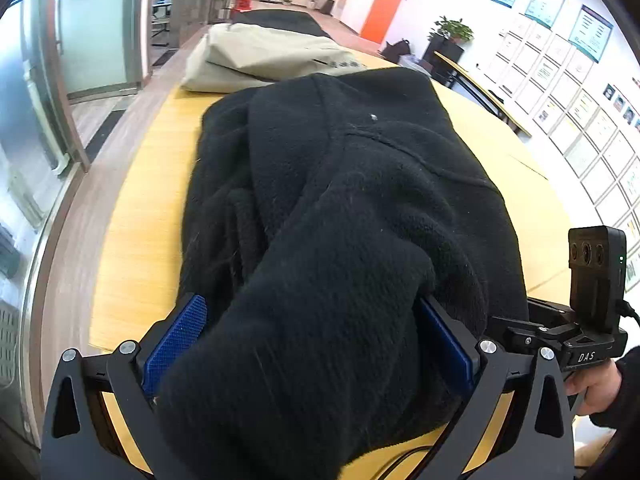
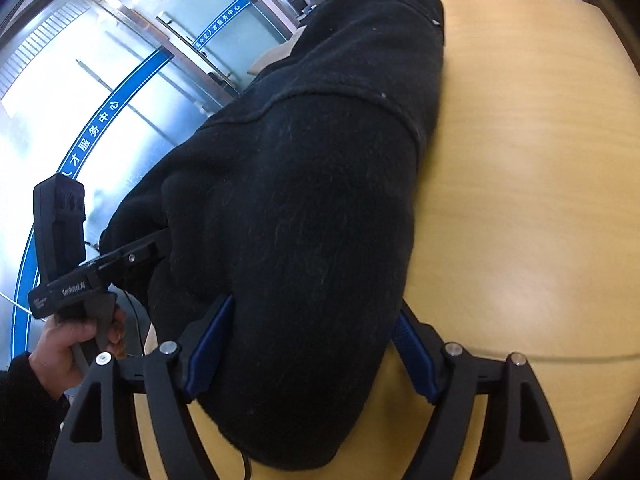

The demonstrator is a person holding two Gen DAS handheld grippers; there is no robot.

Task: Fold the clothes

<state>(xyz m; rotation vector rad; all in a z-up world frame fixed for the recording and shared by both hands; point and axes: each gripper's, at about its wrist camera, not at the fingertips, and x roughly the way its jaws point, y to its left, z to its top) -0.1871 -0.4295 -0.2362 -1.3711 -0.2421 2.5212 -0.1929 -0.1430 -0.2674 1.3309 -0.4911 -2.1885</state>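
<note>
A black fleece garment (image 1: 352, 184) lies bunched along the yellow wooden table (image 1: 136, 216). Its near end bulges up between the blue pads (image 1: 176, 340) of my left gripper (image 1: 312, 304), whose jaws stand wide apart and open. In the right wrist view the same fleece (image 2: 304, 184) fills the gap of my right gripper (image 2: 316, 304), also spread wide around the cloth, with one blue pad (image 2: 212, 344) showing. A hand (image 2: 72, 344) holds the left gripper's handle (image 2: 76, 284) beside the fleece.
A folded beige garment (image 1: 260, 56) lies farther along the table, with another dark garment (image 1: 280, 20) behind it. Bare tabletop (image 2: 520, 168) stretches to the right of the fleece. Glass doors (image 2: 120, 80) stand to the left; a wall of posters (image 1: 568, 92) to the right.
</note>
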